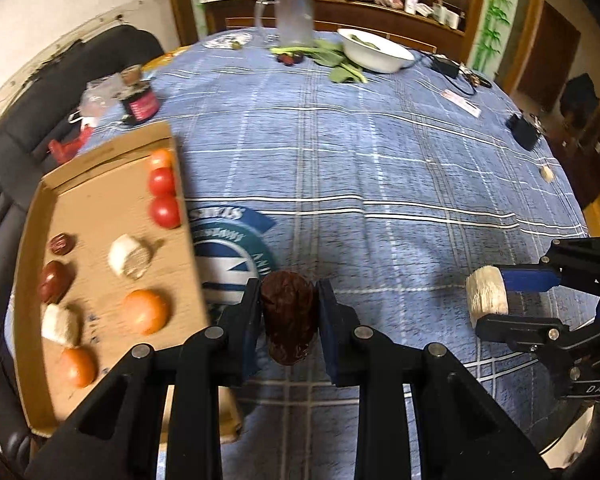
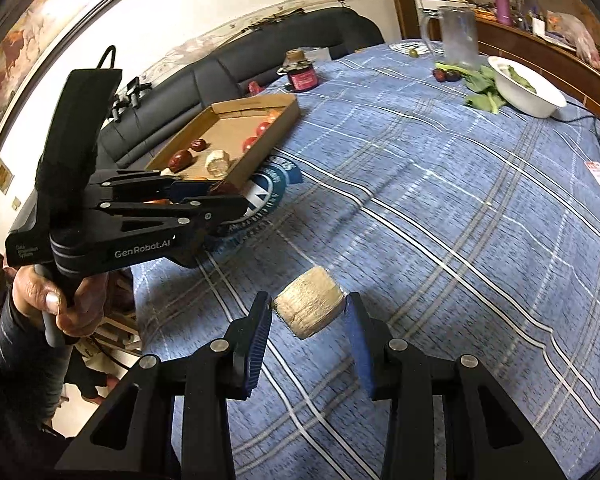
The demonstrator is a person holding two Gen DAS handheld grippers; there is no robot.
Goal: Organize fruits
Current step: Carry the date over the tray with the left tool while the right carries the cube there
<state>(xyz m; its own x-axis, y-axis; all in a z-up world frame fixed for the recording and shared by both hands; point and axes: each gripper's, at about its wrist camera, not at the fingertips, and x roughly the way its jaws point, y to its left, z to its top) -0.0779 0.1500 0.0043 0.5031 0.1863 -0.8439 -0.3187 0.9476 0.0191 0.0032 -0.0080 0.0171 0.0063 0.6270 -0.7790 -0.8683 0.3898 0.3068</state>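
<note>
My left gripper [image 1: 287,312] is shut on a dark red jujube [image 1: 288,318], held above the blue checked cloth just right of the cardboard tray [image 1: 100,168]. The tray holds two red tomatoes [image 1: 165,210], two oranges [image 1: 146,311], two jujubes [image 1: 54,282] and two pale cut chunks [image 1: 129,256]. My right gripper [image 2: 308,316] is shut on a pale cut chunk [image 2: 309,307], held above the cloth; it shows at the right of the left wrist view [image 1: 486,295]. The left gripper shows in the right wrist view [image 2: 224,194] next to the tray [image 2: 260,152].
A white bowl [image 1: 374,51] with greens, a glass mug [image 1: 294,14], dark fruits [image 1: 289,58] and a red-labelled jar [image 1: 140,104] stand at the table's far side. Cables and a black device [image 1: 522,130] lie at the right edge. A black sofa [image 2: 228,68] runs behind the tray.
</note>
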